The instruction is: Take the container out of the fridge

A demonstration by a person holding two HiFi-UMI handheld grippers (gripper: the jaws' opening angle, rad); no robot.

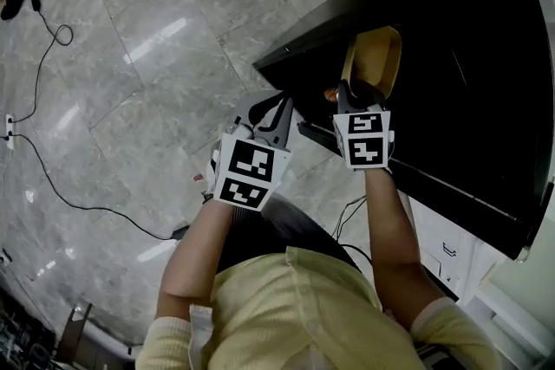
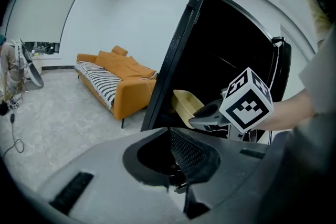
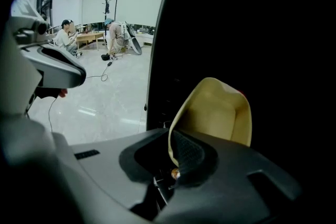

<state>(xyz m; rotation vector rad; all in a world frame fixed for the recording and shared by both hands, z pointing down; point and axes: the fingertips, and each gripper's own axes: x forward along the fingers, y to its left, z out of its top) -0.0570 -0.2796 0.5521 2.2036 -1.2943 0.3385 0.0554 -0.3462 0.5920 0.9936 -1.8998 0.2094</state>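
Observation:
A beige plastic container (image 1: 377,56) is tilted up in front of the black fridge (image 1: 468,56). My right gripper (image 1: 347,91) is shut on its near rim. In the right gripper view the rim runs down between the jaws of the right gripper (image 3: 176,162), and the container (image 3: 218,113) rises against the dark fridge (image 3: 252,23). My left gripper (image 1: 279,113) hovers left of the fridge's front edge, apart from the container; its jaws look shut with nothing in them. The left gripper (image 2: 178,165) view shows the container (image 2: 185,105) held by the right gripper (image 2: 198,122).
An orange sofa (image 2: 121,86) stands by the wall left of the fridge. Cables (image 1: 52,30) trail over the grey tiled floor. A white cabinet (image 1: 451,256) sits below the fridge at the right. People (image 3: 68,36) are at a table far across the room.

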